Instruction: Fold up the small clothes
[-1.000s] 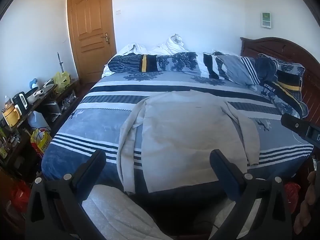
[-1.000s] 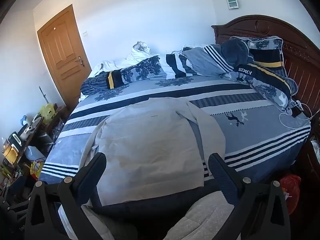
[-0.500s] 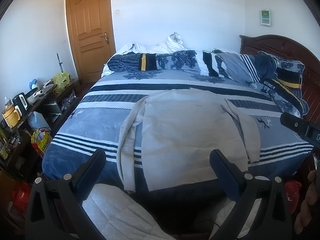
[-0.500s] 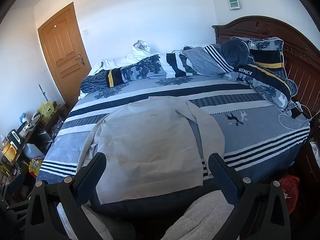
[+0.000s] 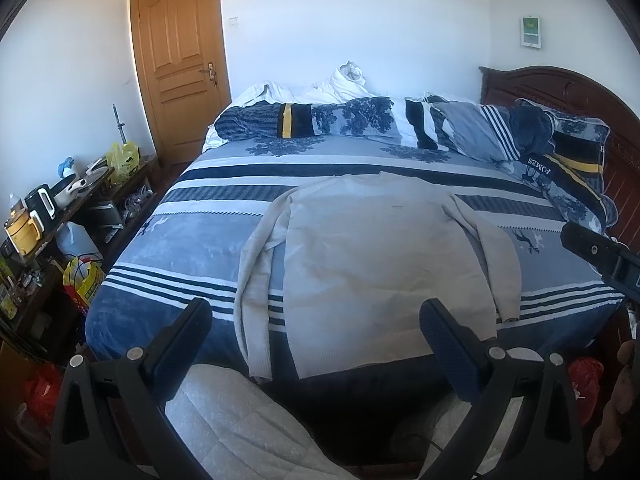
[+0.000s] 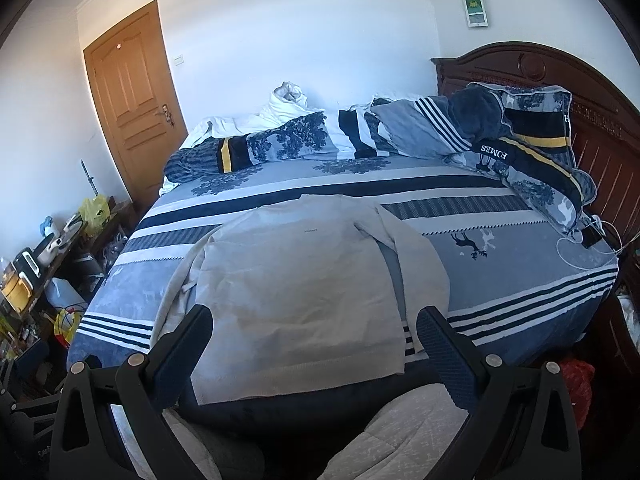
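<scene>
Grippers first, since they're closest to the cameras. The left gripper has its two black fingers spread wide with nothing between them, and the right gripper is the same: wide apart, holding nothing. Both hang at the foot of the bed, short of the fabric, above what look like the person's pale quilted trousers.

Just past them is the pale grey long-sleeved knit sweater. It lies flat on the blue, white and navy striped bedspread, hem hanging a little over the near edge, collar pointing away toward the far side. Each sleeve trails down beside the body, the left one a bit bunched near the shoulder.

Progress-wise I'd say basically nothing is folded yet. The sweater is spread out and that's it; sleeves in, sides over and the final fold-up are all left, as far as I can judge.

Further back there's a rumpled heap of patterned blue duvet and pillows along the far side, with the dark carved wooden headboard to the right.

Containers: a yellow plastic bag sits on the cluttered side shelf at the left, and I can't tell what's in it. No laundry basket anywhere that I can see.
</scene>
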The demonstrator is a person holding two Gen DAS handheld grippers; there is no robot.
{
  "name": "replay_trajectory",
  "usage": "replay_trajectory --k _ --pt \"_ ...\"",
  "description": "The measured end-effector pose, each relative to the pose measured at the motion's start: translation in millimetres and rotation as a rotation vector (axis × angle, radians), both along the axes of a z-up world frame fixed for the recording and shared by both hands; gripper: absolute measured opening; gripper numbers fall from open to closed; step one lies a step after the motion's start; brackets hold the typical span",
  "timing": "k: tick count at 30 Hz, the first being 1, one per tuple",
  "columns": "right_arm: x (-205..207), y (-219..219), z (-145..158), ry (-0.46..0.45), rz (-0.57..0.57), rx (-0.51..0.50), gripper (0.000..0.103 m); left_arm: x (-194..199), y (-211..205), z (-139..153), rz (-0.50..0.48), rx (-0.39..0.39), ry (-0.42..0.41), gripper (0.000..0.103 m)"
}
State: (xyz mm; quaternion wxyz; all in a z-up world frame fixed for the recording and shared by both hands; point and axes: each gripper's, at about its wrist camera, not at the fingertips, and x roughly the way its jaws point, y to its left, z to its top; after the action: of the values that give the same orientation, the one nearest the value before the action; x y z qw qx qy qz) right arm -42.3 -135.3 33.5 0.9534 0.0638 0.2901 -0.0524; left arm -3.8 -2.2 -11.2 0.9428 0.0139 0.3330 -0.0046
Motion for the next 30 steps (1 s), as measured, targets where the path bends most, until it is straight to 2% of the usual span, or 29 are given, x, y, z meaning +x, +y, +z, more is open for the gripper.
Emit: replay_trajectory --k 17,20,22,30 --pt "-1.1 -0.1 -4.1 0.009 -0.006 -0.006 0.103 -0.5 0.3 -12.0 -0.020 -0.028 -0.006 0.103" --pt "-0.4 0.7 -9.5 0.009 -0.014 -0.011 0.103 3.7 4.9 -17.3 -0.015 -0.057 -0.006 0.103" --pt "2.7 0.6 -14.7 0.017 -0.003 0.005 0.103 9.9 6.7 -22.8 -0.008 -0.075 0.001 0.103" --pt "24.8 8.0 -25.7 0.070 0.015 -0.004 0.103 32.1 10.0 -34.1 -0.003 -0.046 0.073 0.103"
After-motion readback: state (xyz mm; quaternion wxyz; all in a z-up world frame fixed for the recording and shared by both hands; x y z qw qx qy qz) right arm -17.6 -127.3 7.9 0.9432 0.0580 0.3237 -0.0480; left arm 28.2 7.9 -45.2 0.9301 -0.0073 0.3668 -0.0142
